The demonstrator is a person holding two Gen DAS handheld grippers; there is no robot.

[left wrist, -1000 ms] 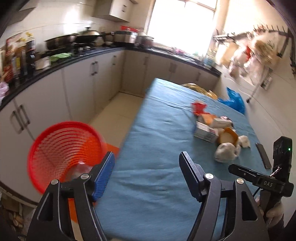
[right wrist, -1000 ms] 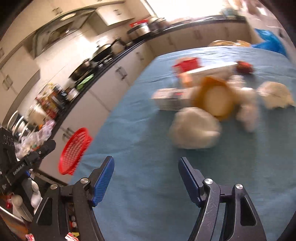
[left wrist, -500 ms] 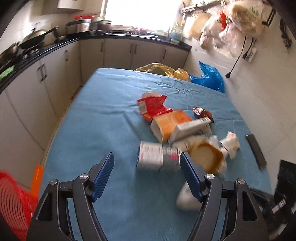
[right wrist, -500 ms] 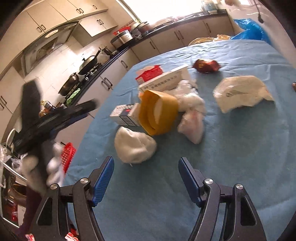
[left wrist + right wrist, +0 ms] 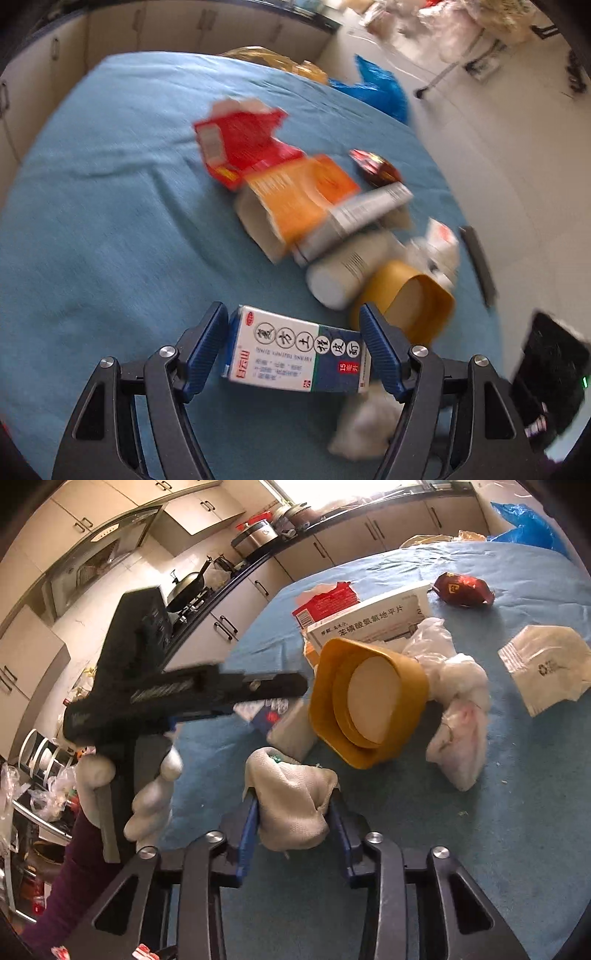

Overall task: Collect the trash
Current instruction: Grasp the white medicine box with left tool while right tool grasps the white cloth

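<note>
Blue tablecloth [image 5: 92, 229] fills the left wrist view, trash heaped on it. Left gripper [image 5: 294, 341] is spread wide around a white-and-navy medicine carton [image 5: 295, 356] that lies flat between the blue pads; left pad seems to touch the carton's end, right pad sits just at the other end, though blur makes contact hard to judge. Beyond the carton: yellow paper cup [image 5: 406, 299] on its side, white cup [image 5: 343, 273] against it, orange box [image 5: 299, 203] with a grey-white box [image 5: 365, 210] across it, torn red packet [image 5: 240, 144] farther back, dark red wrapper [image 5: 375, 168] off to the right. Crumpled white tissue [image 5: 364, 424] lies under the right finger

Right wrist view: right gripper [image 5: 293, 825] is clamped on a crumpled white tissue wad [image 5: 291, 801], both pads pressing its sides, the wad resting on the cloth. Just beyond stands the yellow cup [image 5: 369, 701], mouth toward the camera, white crumpled bags [image 5: 458, 709] beside it, a white sachet [image 5: 546, 668] well to the right, long white pill box [image 5: 373, 622] and red wrapper [image 5: 463, 589] behind. Left gripper body, held in a white-gloved hand [image 5: 147, 794], crosses the left side of the frame
</note>
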